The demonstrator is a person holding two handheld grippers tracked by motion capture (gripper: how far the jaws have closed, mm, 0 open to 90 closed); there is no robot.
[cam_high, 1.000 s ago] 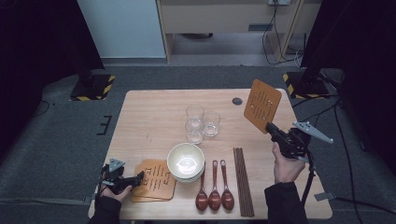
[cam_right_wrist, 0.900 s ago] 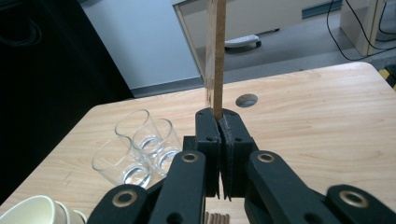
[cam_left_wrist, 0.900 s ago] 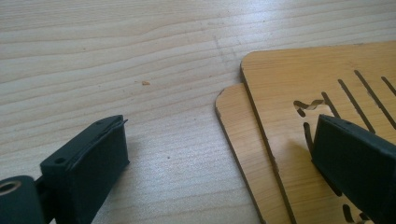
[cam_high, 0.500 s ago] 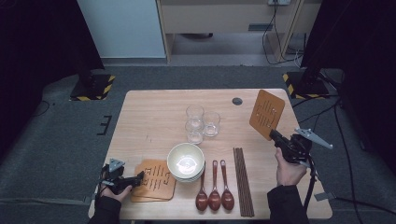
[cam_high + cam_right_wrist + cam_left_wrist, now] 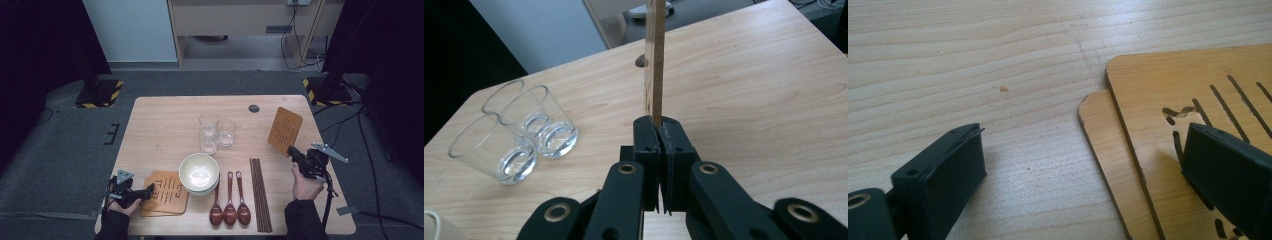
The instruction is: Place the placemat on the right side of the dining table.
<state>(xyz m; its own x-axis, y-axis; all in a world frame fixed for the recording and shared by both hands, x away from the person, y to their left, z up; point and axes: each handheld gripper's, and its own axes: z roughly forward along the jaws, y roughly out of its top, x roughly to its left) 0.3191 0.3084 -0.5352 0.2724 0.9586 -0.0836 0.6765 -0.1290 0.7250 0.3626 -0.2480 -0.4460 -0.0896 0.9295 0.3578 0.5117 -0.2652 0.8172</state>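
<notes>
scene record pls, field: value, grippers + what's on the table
right gripper: jaws shut on wooden mat, held on edge above table
left gripper: jaws open, over stacked mats
bowls: stacked, centre front
glasses: three, clustered behind bowls
spoons: three, side by side
chopsticks: right of spoons

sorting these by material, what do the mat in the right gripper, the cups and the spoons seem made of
Mat: thin wood or plywood, matte, pale layered edge seen end-on in the right gripper, slots cut through it.
Cups: clear glass, by the thick shiny bases; clear plastic is possible.
Spoons: dark reddish-brown and glossy, probably lacquered wood, possibly plastic.
</notes>
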